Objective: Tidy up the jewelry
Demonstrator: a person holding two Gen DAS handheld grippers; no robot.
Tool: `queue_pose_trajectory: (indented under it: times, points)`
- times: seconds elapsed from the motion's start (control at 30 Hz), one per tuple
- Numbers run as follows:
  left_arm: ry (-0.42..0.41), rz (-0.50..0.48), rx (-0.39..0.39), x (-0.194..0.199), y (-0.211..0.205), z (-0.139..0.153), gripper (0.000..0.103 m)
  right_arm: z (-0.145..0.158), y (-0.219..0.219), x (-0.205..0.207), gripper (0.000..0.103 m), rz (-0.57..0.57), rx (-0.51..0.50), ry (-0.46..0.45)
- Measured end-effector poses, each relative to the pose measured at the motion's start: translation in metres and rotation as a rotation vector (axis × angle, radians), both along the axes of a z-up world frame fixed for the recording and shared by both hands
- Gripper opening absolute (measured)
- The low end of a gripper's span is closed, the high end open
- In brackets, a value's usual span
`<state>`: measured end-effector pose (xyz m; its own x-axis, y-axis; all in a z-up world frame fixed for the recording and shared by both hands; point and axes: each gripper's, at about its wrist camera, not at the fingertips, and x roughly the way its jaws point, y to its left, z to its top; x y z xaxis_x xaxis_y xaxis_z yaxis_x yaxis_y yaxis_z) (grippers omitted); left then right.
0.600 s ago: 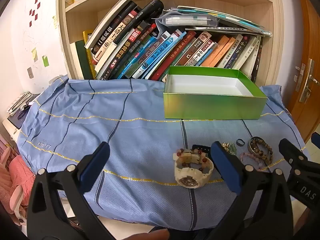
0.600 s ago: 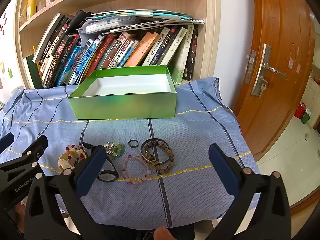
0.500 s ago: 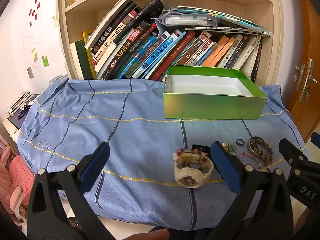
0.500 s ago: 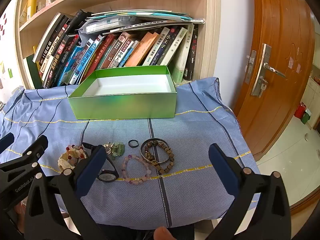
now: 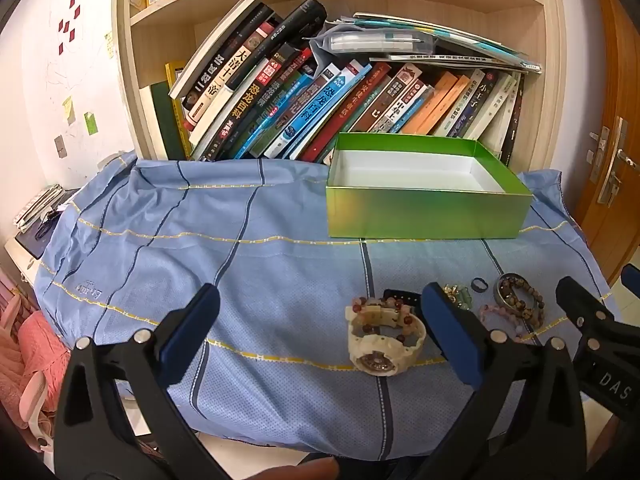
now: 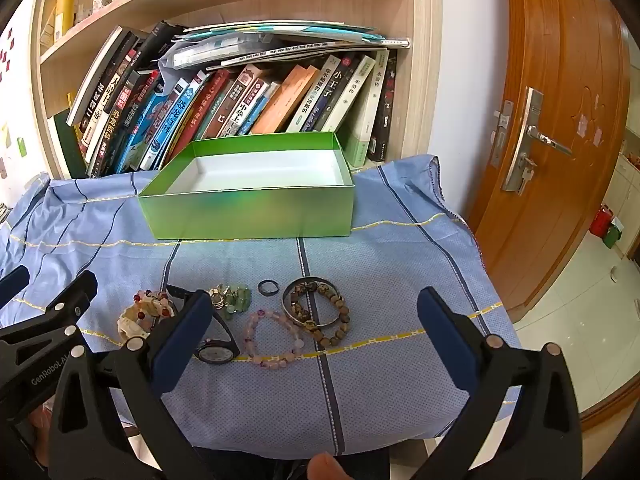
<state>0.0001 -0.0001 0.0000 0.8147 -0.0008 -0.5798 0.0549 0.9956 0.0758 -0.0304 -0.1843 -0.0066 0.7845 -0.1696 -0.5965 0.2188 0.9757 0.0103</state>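
Nothing has yet been lifted, so a first pick is judged to be the step in hand. The jewelry is laid in a row on the blue-clothed desk (image 6: 400,264), in front of the open green box (image 6: 248,210), which appears empty. The cream watch (image 5: 384,342), with a red-beaded bracelet draped on it, is best taken across its strap and lowered into the box rather than dropped. The pink bead bracelet (image 6: 274,338) and the brown bead bracelet (image 6: 324,316) should be pinched singly, as they lie close. The left claw (image 5: 320,336) is spread wide, holding nothing; the right claw (image 6: 312,336) likewise, clear of everything.
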Motion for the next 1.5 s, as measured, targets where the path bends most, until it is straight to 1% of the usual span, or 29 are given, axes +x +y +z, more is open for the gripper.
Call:
queue_pose_trajectory:
  times: [0.2, 0.47, 0.5, 0.63, 1.5]
  points:
    - [-0.001, 0.001, 0.000, 0.000, 0.000, 0.000, 0.099, -0.002, -0.002, -0.002, 0.100, -0.001, 0.000, -0.004]
    - [-0.003, -0.002, 0.000, 0.000, 0.000, 0.000, 0.099, 0.004, 0.002, -0.003, 0.100, -0.002, -0.004, -0.010]
    - [-0.004, -0.002, -0.001, 0.001, 0.002, 0.006, 0.099, 0.003, -0.001, -0.006, 0.100, -0.001, -0.003, -0.013]
    - [-0.006, 0.000, -0.001, -0.001, -0.001, 0.008, 0.099, 0.005, 0.000, -0.006, 0.100, 0.000, -0.001, -0.019]
    - [-0.013, -0.004, 0.001, -0.004, -0.001, 0.010, 0.099, 0.007, 0.002, -0.007, 0.100, 0.003, -0.004, -0.027]
